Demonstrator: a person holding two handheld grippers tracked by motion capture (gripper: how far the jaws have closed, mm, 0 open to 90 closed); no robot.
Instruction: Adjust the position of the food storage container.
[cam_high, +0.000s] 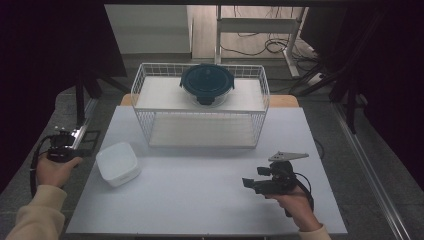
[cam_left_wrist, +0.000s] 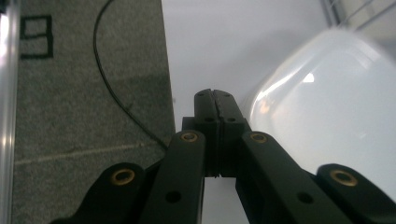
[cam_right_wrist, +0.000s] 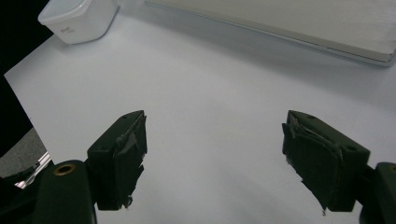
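Both tongs idle near the tub (cam_high: 118, 163): my left gripper (cam_high: 64, 148) closed on nothing, my right gripper (cam_high: 248, 184) wide open and empty.

From above, I hold the left one off the table's (cam_high: 210, 210) edge, left of the tub; the right sits well to the tub's right, over bare tabletop. Behind the tub stands a wire rack (cam_high: 200, 106) with a dark-lidded bowl (cam_high: 207, 83) on its top shelf. Left gripper view adds what the high view can't: jaws pressed together, tub (cam_left_wrist: 336, 107) just beside them, cable (cam_left_wrist: 116, 88) on grey floor. Right gripper view shows the tub (cam_right_wrist: 79, 18) far off, nothing between.
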